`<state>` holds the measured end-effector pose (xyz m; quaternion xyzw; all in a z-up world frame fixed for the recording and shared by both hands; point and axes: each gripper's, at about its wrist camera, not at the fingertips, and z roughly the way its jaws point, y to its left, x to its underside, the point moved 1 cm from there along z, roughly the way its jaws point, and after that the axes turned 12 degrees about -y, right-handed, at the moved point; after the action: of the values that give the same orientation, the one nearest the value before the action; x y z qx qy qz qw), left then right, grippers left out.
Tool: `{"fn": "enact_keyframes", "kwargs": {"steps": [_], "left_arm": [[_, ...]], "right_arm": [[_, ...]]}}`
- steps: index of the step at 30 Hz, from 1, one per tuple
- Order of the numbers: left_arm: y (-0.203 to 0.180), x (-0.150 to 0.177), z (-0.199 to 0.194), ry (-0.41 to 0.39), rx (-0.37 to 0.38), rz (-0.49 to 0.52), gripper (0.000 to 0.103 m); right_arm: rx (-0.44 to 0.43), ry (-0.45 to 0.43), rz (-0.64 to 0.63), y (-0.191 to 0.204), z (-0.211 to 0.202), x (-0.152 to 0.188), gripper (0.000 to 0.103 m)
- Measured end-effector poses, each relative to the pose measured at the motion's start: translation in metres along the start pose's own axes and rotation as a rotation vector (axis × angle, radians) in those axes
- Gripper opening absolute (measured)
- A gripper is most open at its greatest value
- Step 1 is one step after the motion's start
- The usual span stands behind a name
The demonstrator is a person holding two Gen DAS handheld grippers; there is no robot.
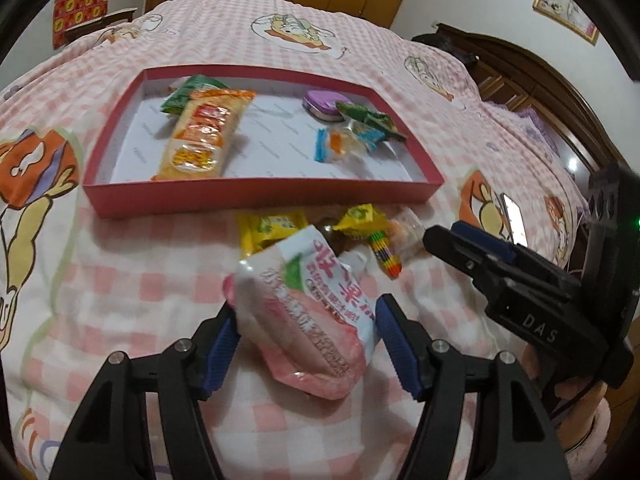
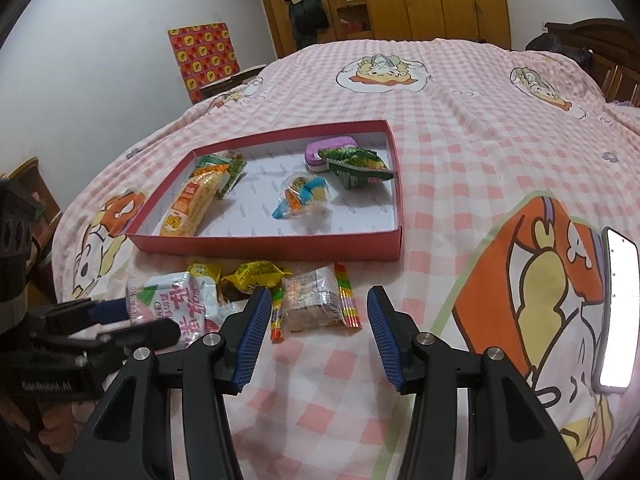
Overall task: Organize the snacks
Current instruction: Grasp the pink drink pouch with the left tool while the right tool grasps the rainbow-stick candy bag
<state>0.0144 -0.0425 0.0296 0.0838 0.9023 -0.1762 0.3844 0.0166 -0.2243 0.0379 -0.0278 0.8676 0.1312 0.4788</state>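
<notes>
**Step in hand.** Snacks go from the bed [image 1: 140, 292] into the red box [image 1: 256, 196]. Left hand-held gripper [image 1: 306, 348] is at the pink pouch [image 1: 312, 312]. The pouch lies between its blue pads; the pad at 3 o'clock stands clear of the wrapper, and the one at 9 o'clock is at its edge, contact blurred. Judged: spread around the pouch, not pinching.

**Right hand-held gripper** [image 2: 314, 338]. Spread, nothing between the pads. It points at the silver pack [image 2: 314, 300], which lies just beyond its tips at 12 o'clock.

**Task things, loose on the bed.** A cluster just outside the box's near wall:
- pink pouch, at 9 o'clock of the cluster in the right view;
- two yellow packets [image 2: 256, 274];
- silver pack with rainbow-striped ends.

**Already in the box.**
- orange biscuit pack [image 1: 198, 140] at 9 o'clock, overlapping a green packet;
- purple tin [image 1: 322, 104] and green packet [image 1: 370, 120] at 2 o'clock;
- clear candy pack [image 1: 346, 142], blue-edged, near the middle.

**Next move, judged.** Close on the pouch or drop lower first, lift it over the near wall, and set it in the bare middle of the box floor.

**In the way.**
- The two grippers work near each other over one small cluster; they could collide.
- The pouch overlaps the yellow packets and may drag them.
- A lit phone [image 2: 618, 308] lies well apart at 3 o'clock, no obstacle.
</notes>
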Motion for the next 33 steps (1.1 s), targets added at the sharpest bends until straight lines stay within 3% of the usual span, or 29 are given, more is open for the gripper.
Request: {"fn": "enact_keyframes", "kwargs": {"steps": [14,18,21,28,33], "left_arm": [[-0.003,0.000,0.014,-0.029,-0.018,-0.007,0.067],[-0.005,0.001,0.012,-0.041,-0.027,0.018,0.052],[-0.007,0.002,0.009,-0.052,-0.024,0.040,0.049],[-0.002,0.002,-0.001,-0.062,0.001,0.025,0.048],[0.008,0.003,-0.009,-0.068,-0.035,0.012,0.048]], "right_arm": [[-0.006,0.019,0.022,-0.006,0.007,0.008,0.051],[-0.013,0.025,0.027,-0.007,0.009,0.010,0.051],[-0.013,0.029,0.031,-0.007,0.011,0.012,0.051],[-0.014,0.047,0.029,-0.006,0.015,0.014,0.051],[-0.003,0.058,0.002,-0.001,0.017,0.015,0.056]]}}
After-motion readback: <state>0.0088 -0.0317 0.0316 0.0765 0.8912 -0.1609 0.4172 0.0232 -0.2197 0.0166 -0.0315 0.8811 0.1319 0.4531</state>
